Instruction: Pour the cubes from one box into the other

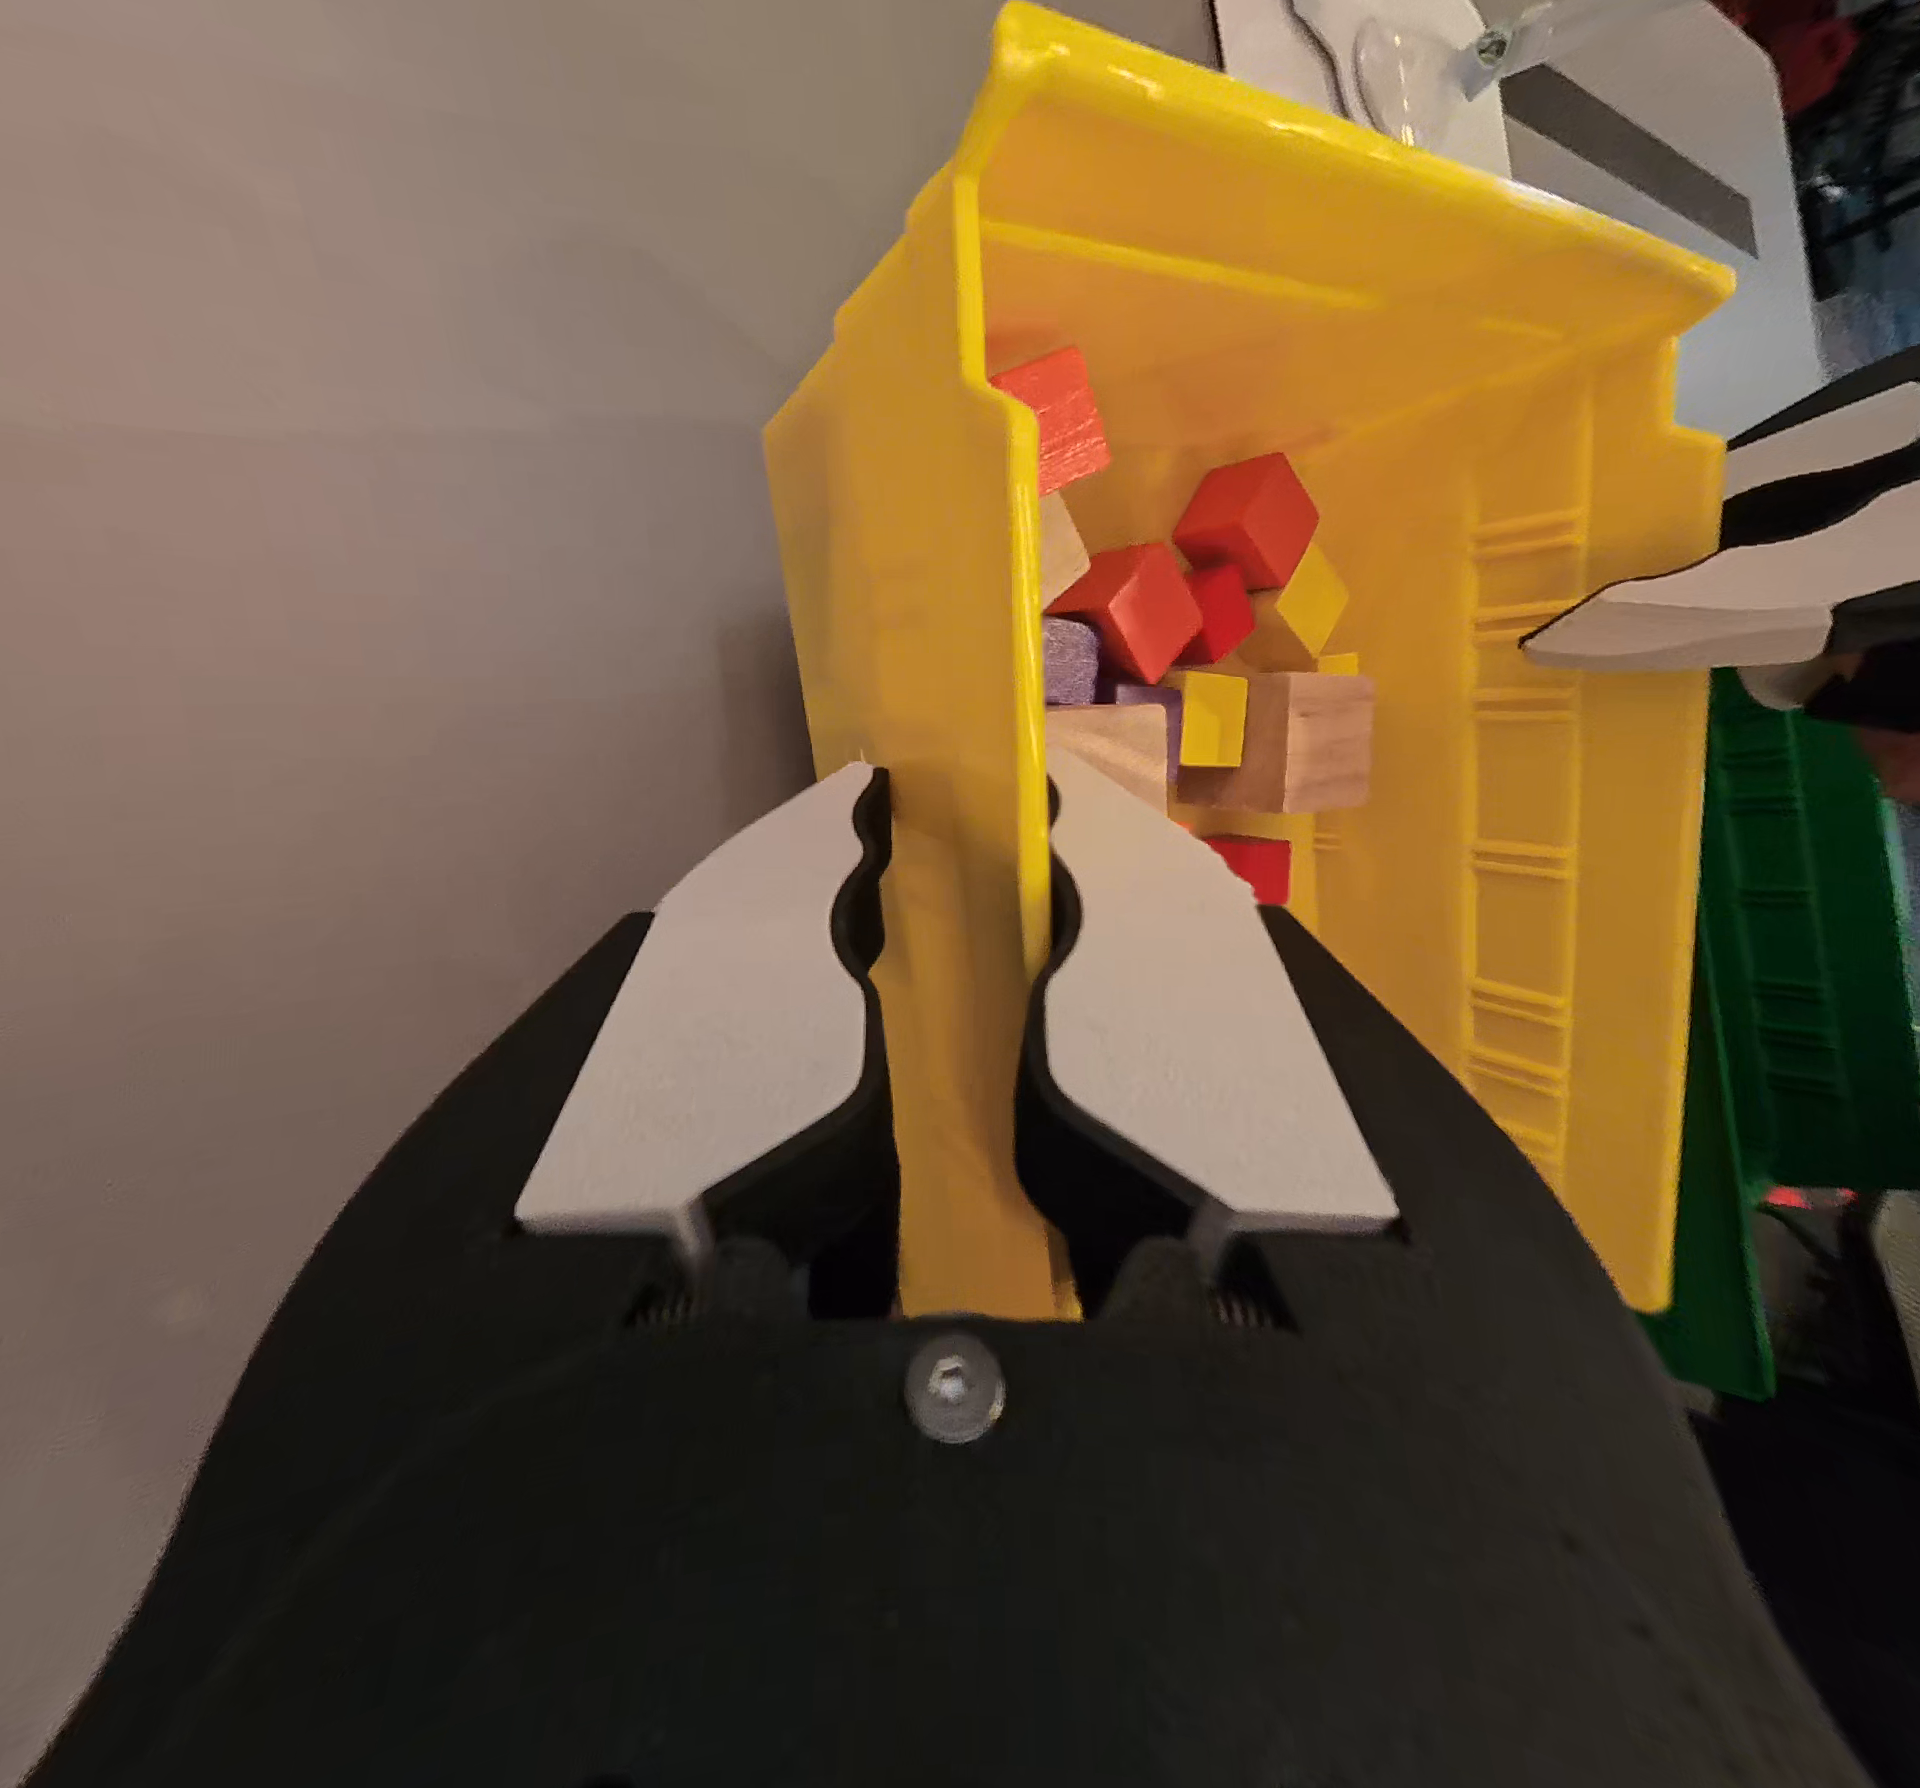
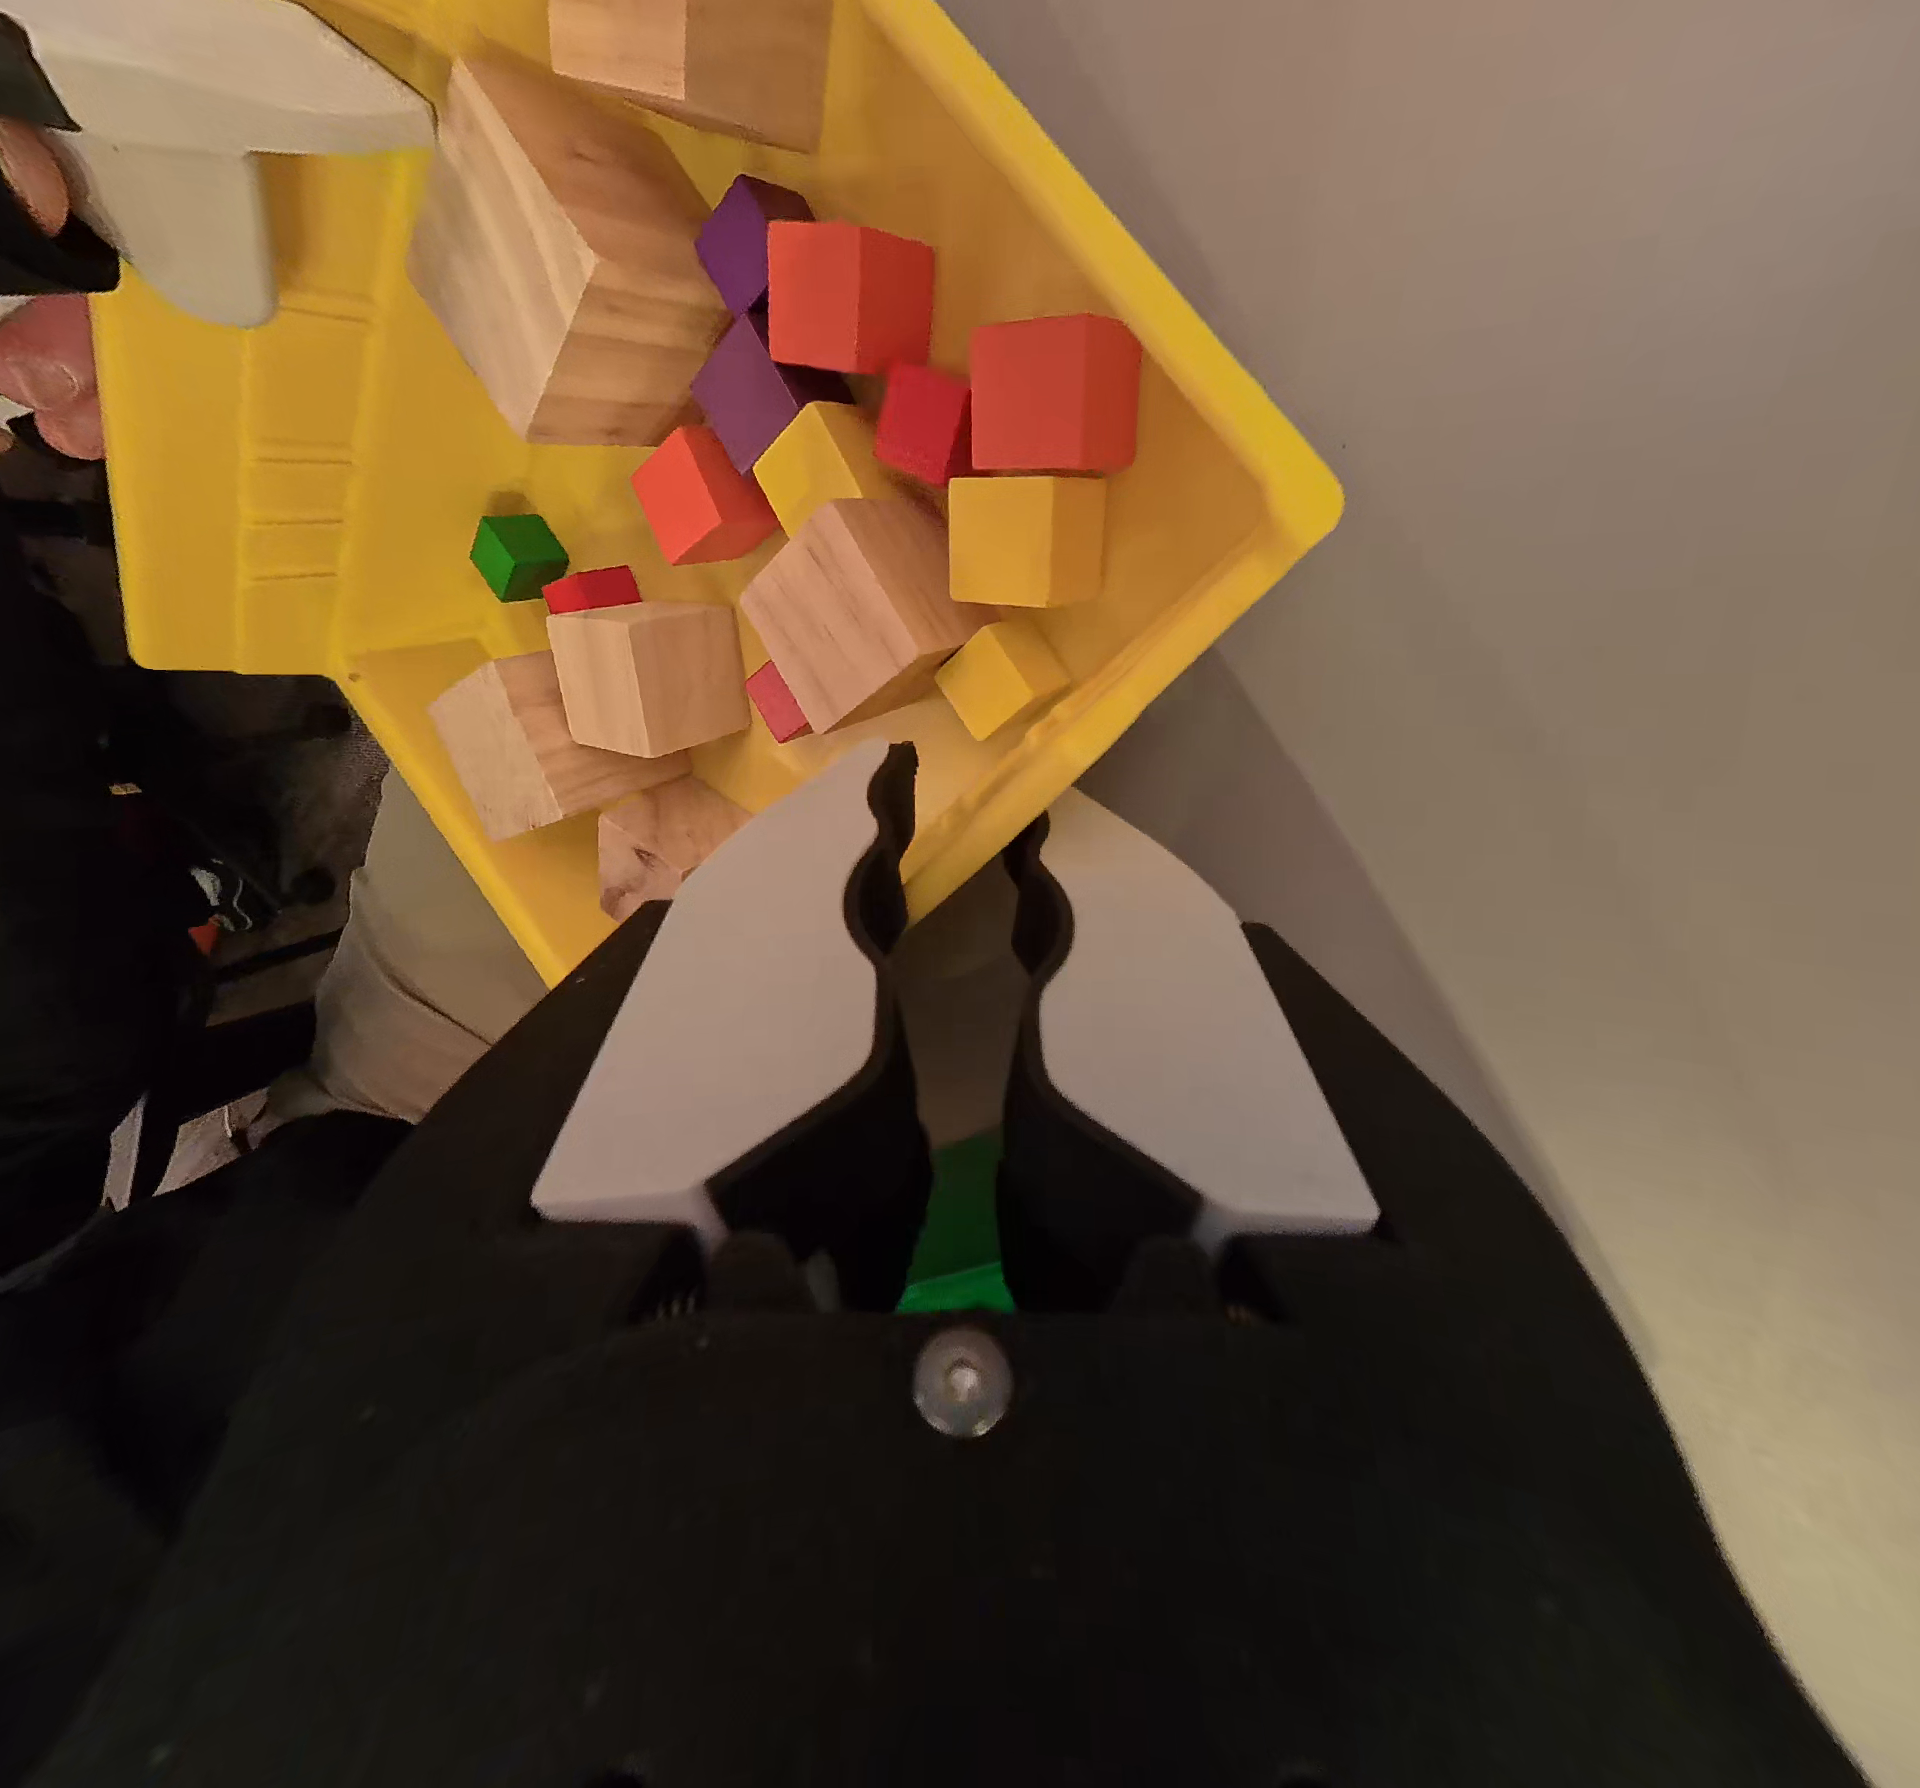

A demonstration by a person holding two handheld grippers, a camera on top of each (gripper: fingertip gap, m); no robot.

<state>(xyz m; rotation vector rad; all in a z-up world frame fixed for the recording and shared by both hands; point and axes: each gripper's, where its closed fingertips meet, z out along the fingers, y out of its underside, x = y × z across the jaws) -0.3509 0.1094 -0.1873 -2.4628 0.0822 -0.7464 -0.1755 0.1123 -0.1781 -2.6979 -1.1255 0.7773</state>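
I hold a yellow box (image 1: 904, 595) tipped over, with both grippers. My left gripper (image 1: 961, 782) is shut on one of its side walls. My right gripper (image 2: 971, 788) is shut on the rim of the opposite side (image 2: 1299, 502); it also shows at the right edge of the left wrist view (image 1: 1662, 616). Several cubes lie loose inside: red (image 1: 1132, 606), orange (image 2: 1055, 393), yellow (image 2: 1023, 538), purple (image 2: 743, 388), green (image 2: 516, 556), and plain wooden blocks (image 2: 561, 284). They are heaped toward the lower side. A green box (image 1: 1787, 959) stands behind the yellow one, mostly hidden.
A plain grey surface (image 1: 364, 388) fills the left of the left wrist view and the right of the right wrist view. A white stand with a clear bulb (image 1: 1392, 65) is at the top right. A person's fingers (image 2: 42, 377) show beside the left gripper (image 2: 208, 128).
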